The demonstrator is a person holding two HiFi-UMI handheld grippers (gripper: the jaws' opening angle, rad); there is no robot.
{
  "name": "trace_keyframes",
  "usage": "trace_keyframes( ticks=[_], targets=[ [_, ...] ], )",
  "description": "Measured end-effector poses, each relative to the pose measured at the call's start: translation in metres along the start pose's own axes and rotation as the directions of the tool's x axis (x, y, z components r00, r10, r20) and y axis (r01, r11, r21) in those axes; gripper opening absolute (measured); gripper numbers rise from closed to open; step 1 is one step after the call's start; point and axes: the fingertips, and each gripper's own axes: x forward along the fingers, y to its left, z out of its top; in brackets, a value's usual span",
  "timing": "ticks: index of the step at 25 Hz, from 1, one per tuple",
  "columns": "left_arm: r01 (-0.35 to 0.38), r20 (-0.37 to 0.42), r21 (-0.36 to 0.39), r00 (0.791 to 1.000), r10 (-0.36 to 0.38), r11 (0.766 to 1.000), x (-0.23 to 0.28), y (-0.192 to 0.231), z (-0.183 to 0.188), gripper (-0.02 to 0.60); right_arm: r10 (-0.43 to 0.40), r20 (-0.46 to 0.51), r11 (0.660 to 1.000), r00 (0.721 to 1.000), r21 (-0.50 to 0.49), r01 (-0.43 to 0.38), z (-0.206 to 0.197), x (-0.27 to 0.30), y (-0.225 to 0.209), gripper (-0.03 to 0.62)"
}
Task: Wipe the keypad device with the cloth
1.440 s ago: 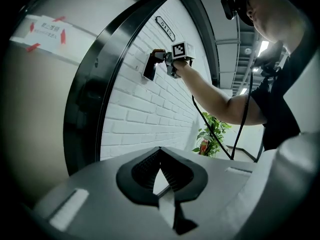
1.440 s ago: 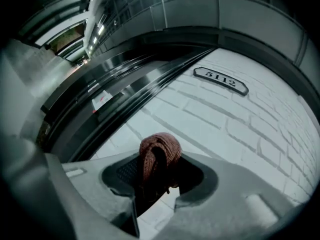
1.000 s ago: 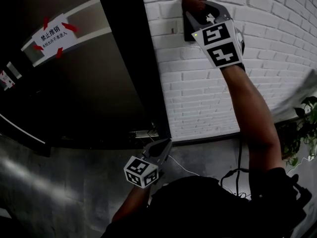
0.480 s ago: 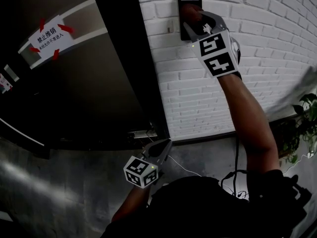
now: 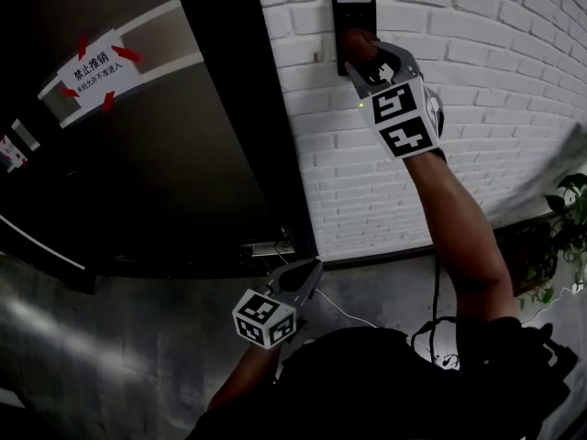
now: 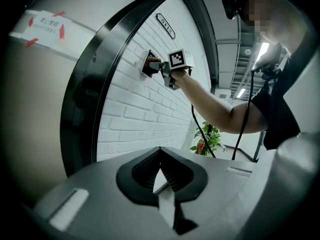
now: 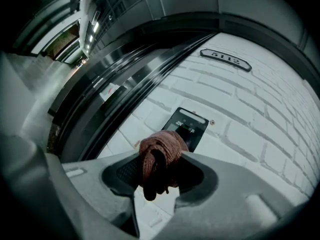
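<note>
A black keypad device (image 5: 354, 15) is fixed to the white brick wall (image 5: 477, 81). My right gripper (image 5: 360, 49) is raised to it, shut on a bunched reddish-brown cloth (image 5: 358, 46) that presses on the device's lower half. In the right gripper view the cloth (image 7: 159, 156) sits between the jaws, just below the keypad's (image 7: 189, 125) lit top. My left gripper (image 5: 310, 269) hangs low near my body, shut and empty. The left gripper view shows its jaws (image 6: 160, 153) closed, with the keypad (image 6: 148, 64) and right gripper (image 6: 165, 70) far off.
A dark door (image 5: 183, 163) with a white warning sign (image 5: 96, 62) stands left of the brick wall. A number plate (image 7: 225, 59) hangs above the keypad. A potted plant (image 5: 561, 241) is at the right, and a black cable (image 5: 435, 291) hangs along my right arm.
The right gripper has slid the cloth down the keypad, from its top edge to its lower half. The left gripper has stayed put.
</note>
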Motion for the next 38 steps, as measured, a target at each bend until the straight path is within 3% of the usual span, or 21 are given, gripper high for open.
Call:
trace_keyframes(
  ticks=[28, 38],
  targets=[
    [0.045, -0.024, 0.008, 0.999, -0.045, 0.999, -0.012, 0.000, -0.007, 0.017, 0.049, -0.130, 0.997, 0.990, 0.066, -0.041, -0.058, -0.006, 0.044, 0.153],
    [0.097, -0.031, 0.009, 0.995, -0.097, 0.995, -0.033, 0.006, -0.009, 0.017, 0.085, -0.231, 0.987, 0.969, 0.151, -0.050, -0.076, -0.023, 0.060, 0.153]
  ],
)
